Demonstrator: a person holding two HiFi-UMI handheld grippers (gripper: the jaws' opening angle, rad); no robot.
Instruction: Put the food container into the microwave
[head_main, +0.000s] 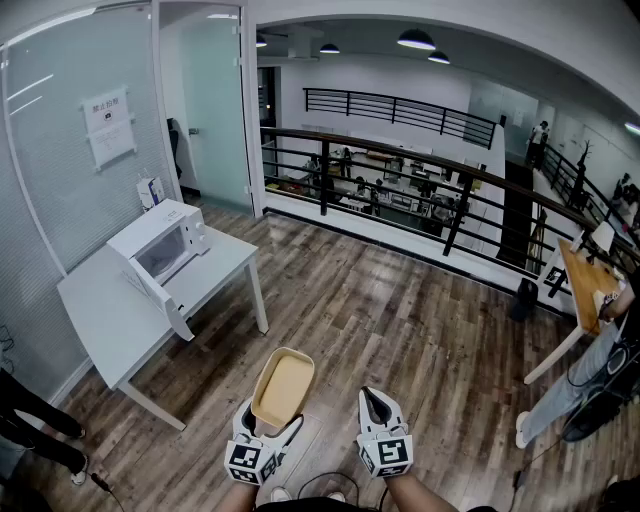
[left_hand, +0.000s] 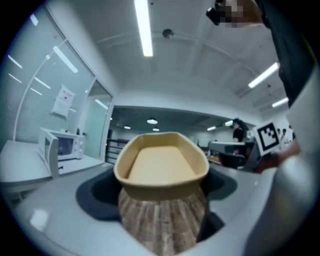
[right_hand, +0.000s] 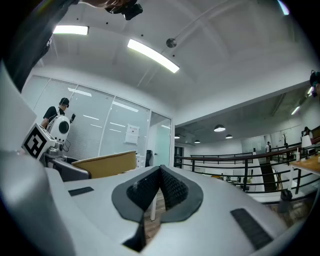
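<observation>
A tan, empty food container (head_main: 283, 388) is held in the air over the wooden floor, with my left gripper (head_main: 262, 428) shut on its near end. In the left gripper view the container (left_hand: 161, 165) fills the middle, its open top facing up. The white microwave (head_main: 160, 243) stands on a white table (head_main: 105, 310) at the left, its door (head_main: 162, 297) swung open; it also shows small as the microwave (left_hand: 59, 147) in the left gripper view. My right gripper (head_main: 376, 406) is shut with nothing in it, its pads (right_hand: 170, 189) pressed together. The container's side (right_hand: 106, 164) shows at the right gripper view's left.
A black railing (head_main: 430, 190) runs across the back above a lower office floor. A glass wall (head_main: 70, 160) with a posted notice stands behind the table. A wooden desk (head_main: 590, 285) is at the right. A person's legs (head_main: 35, 420) show at the lower left.
</observation>
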